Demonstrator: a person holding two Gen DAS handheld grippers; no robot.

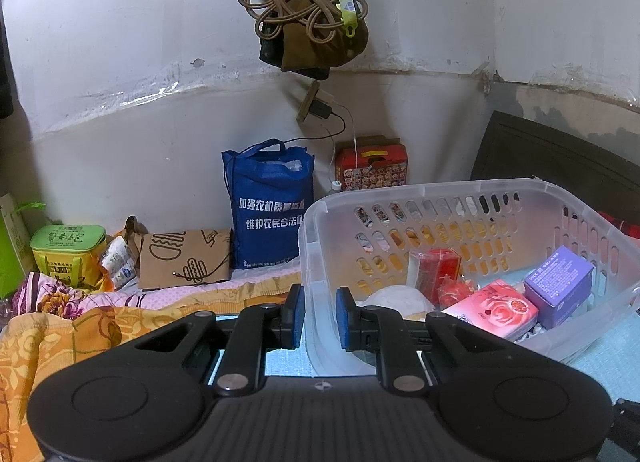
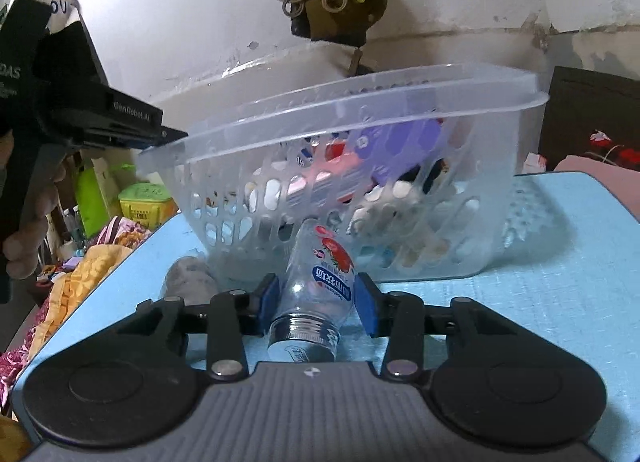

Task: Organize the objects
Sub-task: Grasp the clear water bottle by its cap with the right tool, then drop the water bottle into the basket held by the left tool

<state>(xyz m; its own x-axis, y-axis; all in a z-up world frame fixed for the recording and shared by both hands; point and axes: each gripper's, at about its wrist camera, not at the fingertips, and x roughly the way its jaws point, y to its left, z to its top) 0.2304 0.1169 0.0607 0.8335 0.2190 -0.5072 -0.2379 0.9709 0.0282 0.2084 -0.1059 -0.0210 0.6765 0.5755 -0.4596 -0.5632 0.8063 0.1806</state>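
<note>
Nearest of all, the right hand-held gripper [image 2: 316, 300] straddles a small clear glass bottle [image 2: 316, 294] that lies on its side on the light blue counter [image 2: 560, 302], metal-threaded neck toward the camera and base against the foot of the basket. The blue pads [image 2: 269, 298] sit on either side of the bottle's body; the left one seems to touch the glass, while a thin gap shows at the right one, so a firm pinch cannot be confirmed. Just left of the bottle a grey, crumpled lump [image 2: 190, 274] rests on the counter, also near the basket's foot.

Beyond the bottle stands the translucent slotted plastic basket [image 2: 360, 198]. The left hand-held gripper [image 1: 320, 312] is nipped onto the rim at the basket's left corner, pads pressed nearly together with the thin wall between them; in the right wrist view a person's hand [image 2: 24, 230] grips its handle. Inside the basket lie a pink rose-printed tissue pack [image 1: 496, 312], a purple box [image 1: 560, 286], a red box [image 1: 438, 270] and a white bundle [image 1: 396, 298].

Behind the basket, on a bed with floral bedding [image 1: 60, 326], are a blue tote bag [image 1: 268, 206], a brown paper bag [image 1: 186, 258], a green tin [image 1: 68, 250] and a red patterned box [image 1: 372, 166], all against the white wall.
</note>
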